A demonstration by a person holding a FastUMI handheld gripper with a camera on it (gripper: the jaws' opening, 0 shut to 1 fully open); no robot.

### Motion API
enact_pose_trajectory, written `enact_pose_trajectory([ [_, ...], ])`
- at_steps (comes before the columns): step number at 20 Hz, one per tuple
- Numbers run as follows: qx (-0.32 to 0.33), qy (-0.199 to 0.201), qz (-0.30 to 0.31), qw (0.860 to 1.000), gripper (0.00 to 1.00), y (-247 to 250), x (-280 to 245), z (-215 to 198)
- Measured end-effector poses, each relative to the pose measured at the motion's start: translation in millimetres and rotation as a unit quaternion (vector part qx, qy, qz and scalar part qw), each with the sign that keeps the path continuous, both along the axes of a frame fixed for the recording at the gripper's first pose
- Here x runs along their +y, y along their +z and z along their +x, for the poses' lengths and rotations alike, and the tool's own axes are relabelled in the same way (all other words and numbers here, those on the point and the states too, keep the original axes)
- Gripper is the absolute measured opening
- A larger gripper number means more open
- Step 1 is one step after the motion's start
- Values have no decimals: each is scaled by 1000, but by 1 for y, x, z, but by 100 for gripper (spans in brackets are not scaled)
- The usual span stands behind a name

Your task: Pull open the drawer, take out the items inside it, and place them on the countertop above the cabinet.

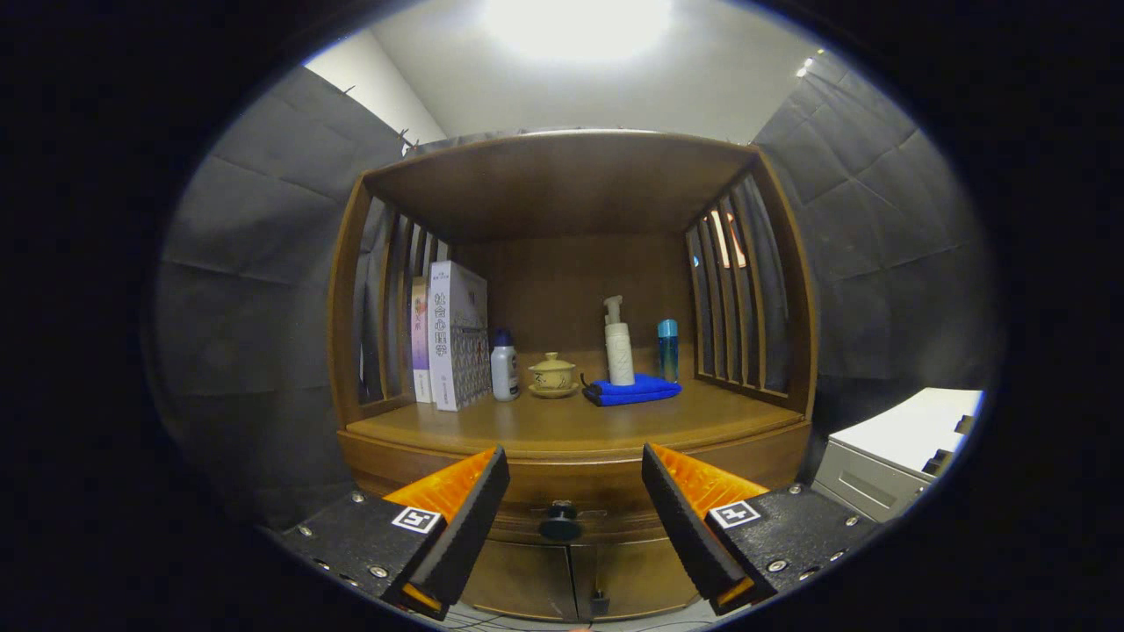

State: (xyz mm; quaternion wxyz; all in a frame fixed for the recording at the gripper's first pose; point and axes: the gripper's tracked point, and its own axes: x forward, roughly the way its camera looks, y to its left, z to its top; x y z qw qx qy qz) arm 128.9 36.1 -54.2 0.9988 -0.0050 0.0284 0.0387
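Tool point(575, 505): wide open, holding nothing
Knob point(559, 521): black, sits between the fingers, untouched
Drawer point(571, 513): shut
Counter point(571, 426): books, bottles, blue cloth

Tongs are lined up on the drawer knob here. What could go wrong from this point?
1. The tongs are open with the small dark drawer knob between and just beyond the fingers; closing too early or off-centre could miss it or slip off.
2. The countertop already holds books, bottles, a lidded cup and a blue cloth; items lifted out could knock the pump bottle over if placed far back.
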Motion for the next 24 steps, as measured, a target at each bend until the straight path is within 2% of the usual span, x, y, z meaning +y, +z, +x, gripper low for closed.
enact_pose_trajectory([
  [8,24,4,-21,999,95,-44,19,42],
  [17,89,6,-20,996,95,-99,16,54],
  [23,127,12,-11,992,84,-122,18,53],
  [24,126,11,-11,992,80,-122,17,54],
])
